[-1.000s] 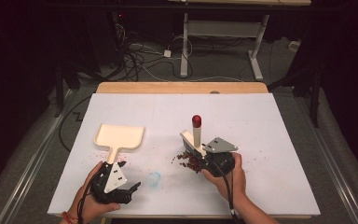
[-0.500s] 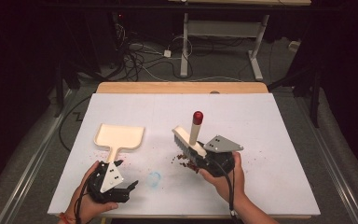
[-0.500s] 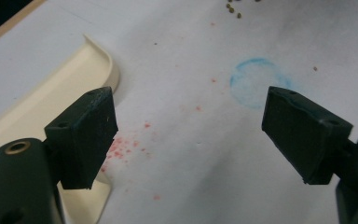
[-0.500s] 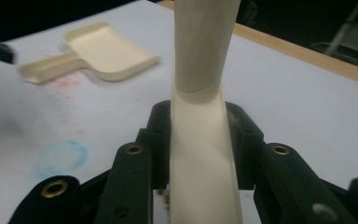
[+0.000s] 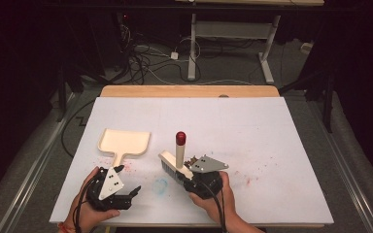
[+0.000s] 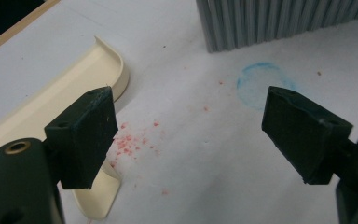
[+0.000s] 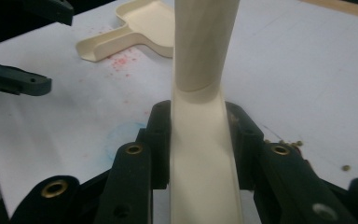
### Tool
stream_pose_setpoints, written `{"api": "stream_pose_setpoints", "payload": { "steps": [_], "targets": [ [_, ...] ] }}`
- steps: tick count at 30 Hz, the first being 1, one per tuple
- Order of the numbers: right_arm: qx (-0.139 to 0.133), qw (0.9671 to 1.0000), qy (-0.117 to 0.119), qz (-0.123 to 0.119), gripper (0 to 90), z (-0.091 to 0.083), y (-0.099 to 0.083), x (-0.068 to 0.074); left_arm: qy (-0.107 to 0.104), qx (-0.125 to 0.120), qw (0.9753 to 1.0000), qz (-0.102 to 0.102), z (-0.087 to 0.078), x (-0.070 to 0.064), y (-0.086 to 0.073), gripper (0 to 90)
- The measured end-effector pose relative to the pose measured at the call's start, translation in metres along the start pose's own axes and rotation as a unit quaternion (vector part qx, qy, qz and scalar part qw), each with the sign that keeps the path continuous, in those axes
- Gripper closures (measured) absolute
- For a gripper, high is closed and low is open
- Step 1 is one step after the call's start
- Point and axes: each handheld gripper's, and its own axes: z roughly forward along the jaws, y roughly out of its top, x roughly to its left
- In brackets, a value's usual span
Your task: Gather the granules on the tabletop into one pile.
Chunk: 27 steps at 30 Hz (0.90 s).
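Right hand-held gripper (image 5: 190, 175) clenched on the cream brush (image 5: 175, 162) handle, bristles down on the surface (image 5: 272, 131) just right of the dustpan (image 5: 124, 143). Left hand-held gripper (image 5: 131, 193) released, jaws wide apart, empty, just below the dustpan's handle.

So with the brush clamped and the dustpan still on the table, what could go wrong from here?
The left gripper is open and holds nothing, so the dustpan may slide if the brush pushes crumbs into it. The dustpan handle lies beside one jaw, not between the two, so closing now would likely miss it. The red crumbs beside that handle could scatter if the pan gets dragged.
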Motion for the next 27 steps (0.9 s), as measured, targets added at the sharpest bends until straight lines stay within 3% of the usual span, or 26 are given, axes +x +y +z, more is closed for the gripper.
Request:
{"api": "stream_pose_setpoints", "payload": {
  "steps": [3, 7, 9, 15, 18, 27],
  "targets": [
    [0.004, 0.9999, -0.011, 0.004, 67.4, -0.003, -0.002, -0.006, -0.002, 0.001, 1.0000, 0.002, 0.000, -0.001, 0.000, 16.8],
    [0.012, 0.9993, -0.018, 0.032, 67.3, -0.010, -0.004, -0.019, -0.003, 0.003, 1.0000, 0.007, 0.002, -0.003, 0.001, 16.8],
    [0.012, 0.9990, -0.034, 0.025, 67.4, -0.015, -0.006, -0.024, -0.002, 0.003, 0.9999, 0.011, 0.003, -0.005, 0.002, 16.8],
    [0.019, 0.9985, -0.039, 0.034, 67.4, -0.023, -0.008, -0.033, -0.005, 0.004, 0.9998, 0.017, 0.004, -0.007, 0.003, 16.8],
    [0.017, 0.9986, -0.047, 0.020, 67.4, -0.028, -0.006, -0.035, -0.006, 0.005, 0.9997, 0.021, 0.004, -0.008, 0.003, 16.8],
    [-0.016, 0.9997, -0.019, -0.005, 67.4, -0.055, 0.009, -0.049, -0.008, 0.009, 0.9996, 0.024, 0.006, -0.009, 0.003, 16.8]
  ]
}}
